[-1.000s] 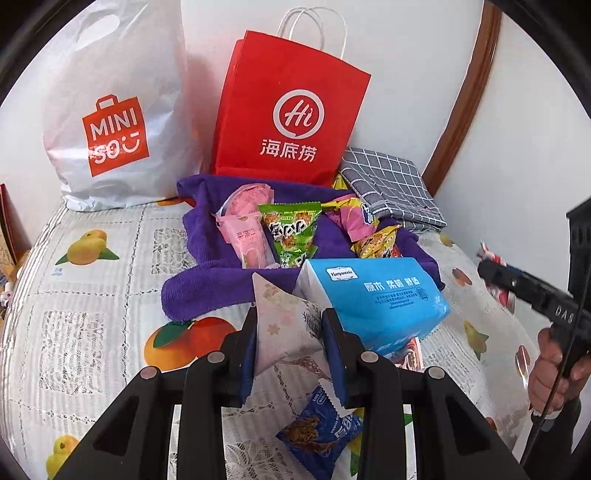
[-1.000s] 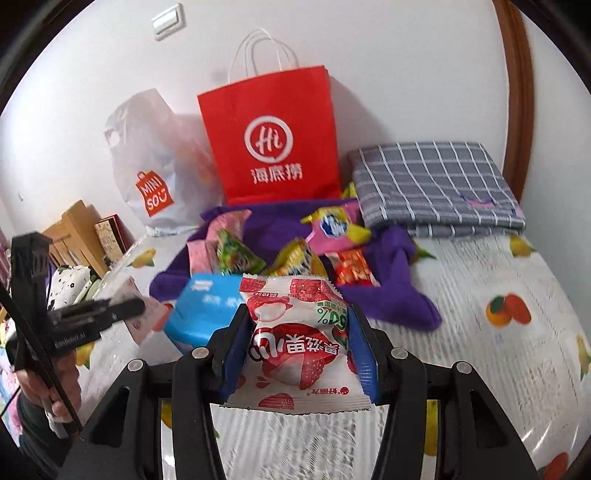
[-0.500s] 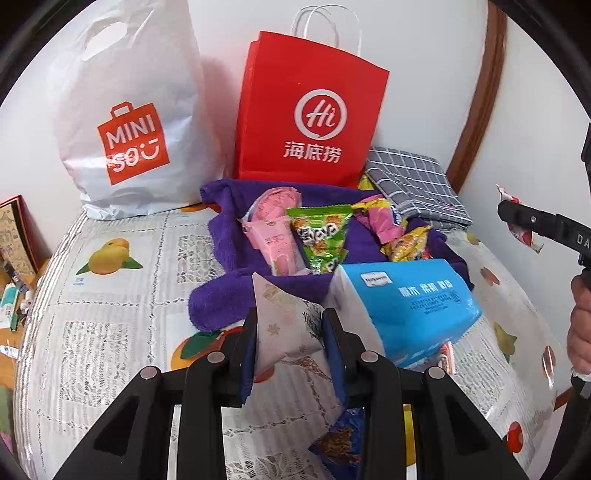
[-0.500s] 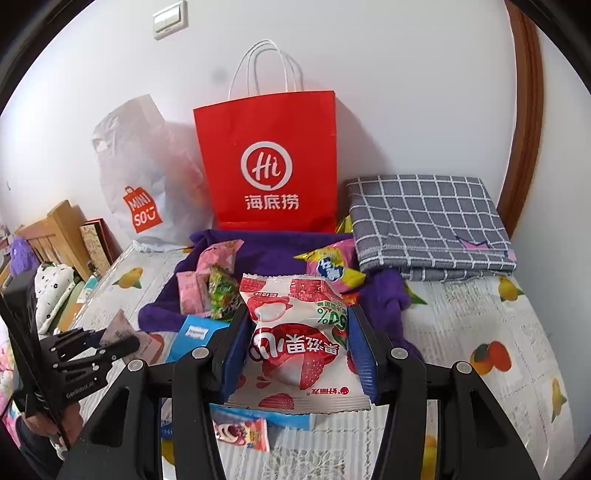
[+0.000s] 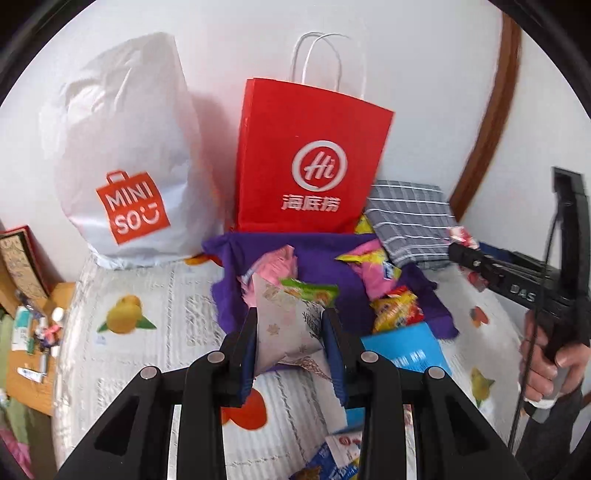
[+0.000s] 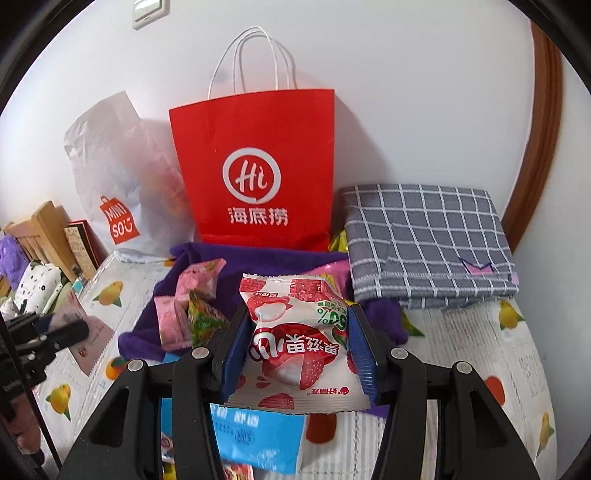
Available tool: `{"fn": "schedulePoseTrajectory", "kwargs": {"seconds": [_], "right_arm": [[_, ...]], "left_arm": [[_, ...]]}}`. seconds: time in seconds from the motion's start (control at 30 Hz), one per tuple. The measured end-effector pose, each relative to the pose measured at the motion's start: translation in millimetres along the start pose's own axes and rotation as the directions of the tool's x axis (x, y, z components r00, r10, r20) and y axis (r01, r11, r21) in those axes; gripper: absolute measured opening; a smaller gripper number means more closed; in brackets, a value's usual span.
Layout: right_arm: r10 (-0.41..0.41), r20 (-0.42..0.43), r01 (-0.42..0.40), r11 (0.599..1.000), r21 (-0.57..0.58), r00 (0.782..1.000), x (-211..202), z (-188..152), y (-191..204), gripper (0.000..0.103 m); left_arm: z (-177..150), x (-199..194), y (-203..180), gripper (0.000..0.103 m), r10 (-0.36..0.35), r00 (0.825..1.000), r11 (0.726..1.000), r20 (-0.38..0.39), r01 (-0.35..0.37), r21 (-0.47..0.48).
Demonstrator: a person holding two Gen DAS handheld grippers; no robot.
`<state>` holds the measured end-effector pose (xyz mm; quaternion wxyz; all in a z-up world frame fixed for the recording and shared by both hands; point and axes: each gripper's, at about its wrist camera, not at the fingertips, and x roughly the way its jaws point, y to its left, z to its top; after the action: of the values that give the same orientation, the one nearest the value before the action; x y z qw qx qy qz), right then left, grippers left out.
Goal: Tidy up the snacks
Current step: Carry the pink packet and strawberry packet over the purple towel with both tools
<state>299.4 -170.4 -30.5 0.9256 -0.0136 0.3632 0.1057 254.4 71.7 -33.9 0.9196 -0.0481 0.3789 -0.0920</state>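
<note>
left hand-held gripper (image 5: 290,332) pinching beige packet (image 5: 286,325) | right hand-held gripper (image 6: 297,339) pinching strawberry packet (image 6: 295,343) | risk: slick packets slip short of red bag (image 6: 258,173)

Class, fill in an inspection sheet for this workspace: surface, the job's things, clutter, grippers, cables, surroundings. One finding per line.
Surface: fruit-print bedspread, purple towel spread on it.
Job's things: loose snack packets on the towel; red paper bag and white MINISO bag upright against the wall.
Clutter: blue tissue pack, folded checked cloth.
Grippers: left gripper shut on a pale patterned packet; right gripper shut on a strawberry snack packet.
Cables: black cable along the right gripper's handle.
Surroundings: white wall, wall switch, cluttered side table.
</note>
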Motion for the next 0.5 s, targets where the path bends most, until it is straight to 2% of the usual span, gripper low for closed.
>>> {"fn": "schedulePoseTrajectory", "kwargs": {"seconds": [0.3,0.5], "right_arm": [[0.057,0.046,-0.057,0.998,-0.012,0.997,13.1,38.6,0.8,0.051],[0.082,0.036,-0.081,0.997,-0.012,0.996,35.9,41.5,-8.5,0.051]], "left_arm": [[37.8,27.3,-6.0,0.031,0.012,1.000,1.000,-0.025,-0.013,-0.023],[49.1,54.2,-4.4,0.031,0.017,0.998,0.999,-0.057,-0.019,-0.032]]}}
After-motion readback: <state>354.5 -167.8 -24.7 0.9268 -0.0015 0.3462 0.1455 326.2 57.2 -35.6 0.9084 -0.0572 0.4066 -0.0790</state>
